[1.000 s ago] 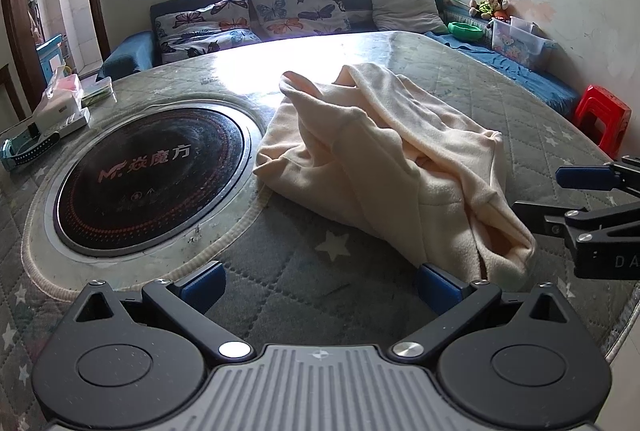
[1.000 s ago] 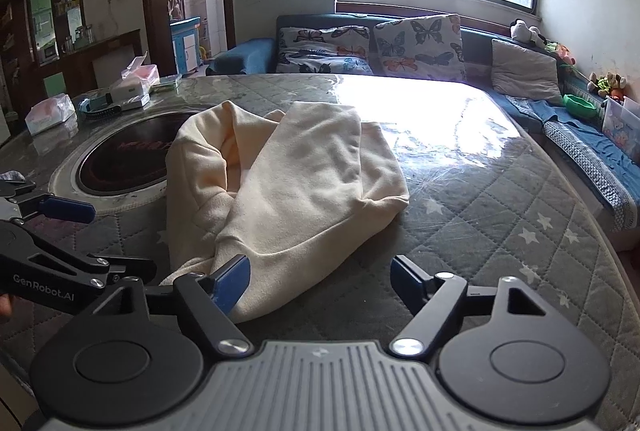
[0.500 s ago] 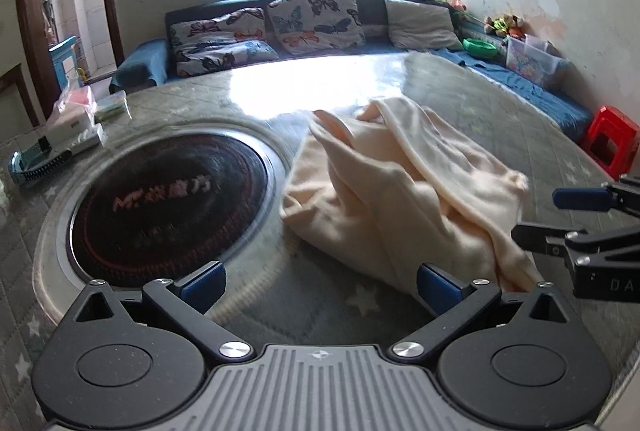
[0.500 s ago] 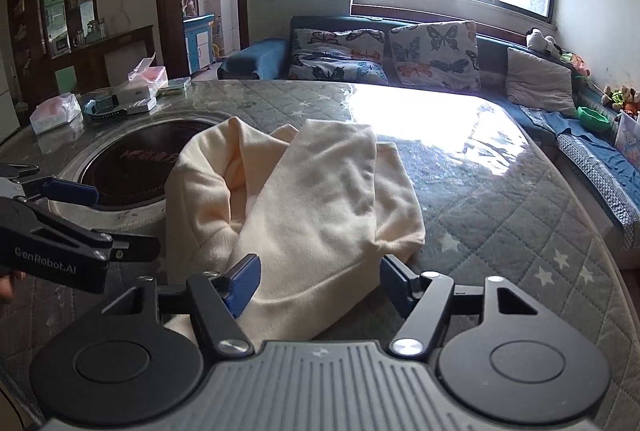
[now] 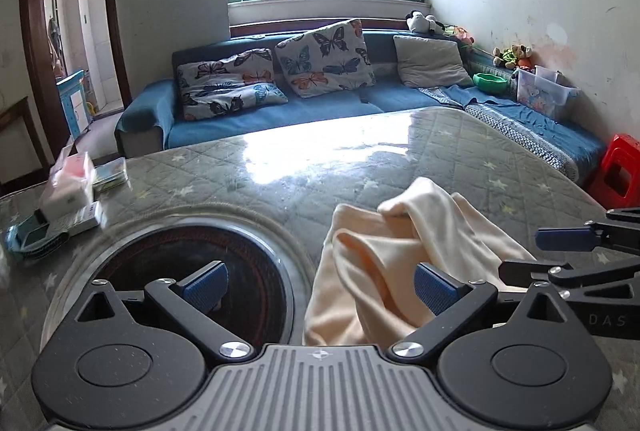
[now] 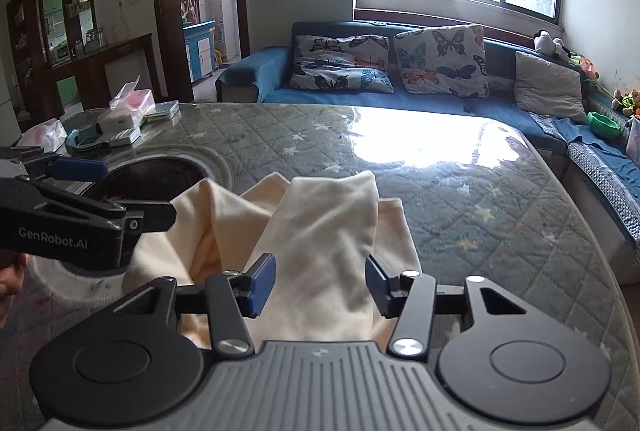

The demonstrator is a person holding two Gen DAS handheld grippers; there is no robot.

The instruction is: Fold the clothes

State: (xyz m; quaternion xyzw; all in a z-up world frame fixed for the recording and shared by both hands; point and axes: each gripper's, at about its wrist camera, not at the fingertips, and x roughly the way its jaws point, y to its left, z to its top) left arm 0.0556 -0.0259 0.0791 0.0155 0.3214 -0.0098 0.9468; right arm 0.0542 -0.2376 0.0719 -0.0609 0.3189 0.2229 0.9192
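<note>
A cream fleece garment (image 5: 384, 271) lies crumpled on the quilted table; it also shows in the right wrist view (image 6: 320, 231). My left gripper (image 5: 320, 287) is open, its right pad at the garment's near edge, its left pad over the dark round plate (image 5: 248, 271). My right gripper (image 6: 320, 287) is open, with a fold of the garment lying between its pads, not pinched. Each gripper shows at the side of the other's view: the right gripper (image 5: 560, 251), the left gripper (image 6: 100, 199).
The table (image 6: 480, 191) has a glossy grey star-quilted cover with window glare. Tissue packs and boxes (image 5: 68, 191) sit at its far left. A blue sofa (image 5: 320, 103) with cushions lies beyond, and a red stool (image 5: 620, 167) at the right.
Both grippers have tilted up and moved in over the garment's near edge. The right gripper's pads have narrowed around a fold. The garment has not moved.
</note>
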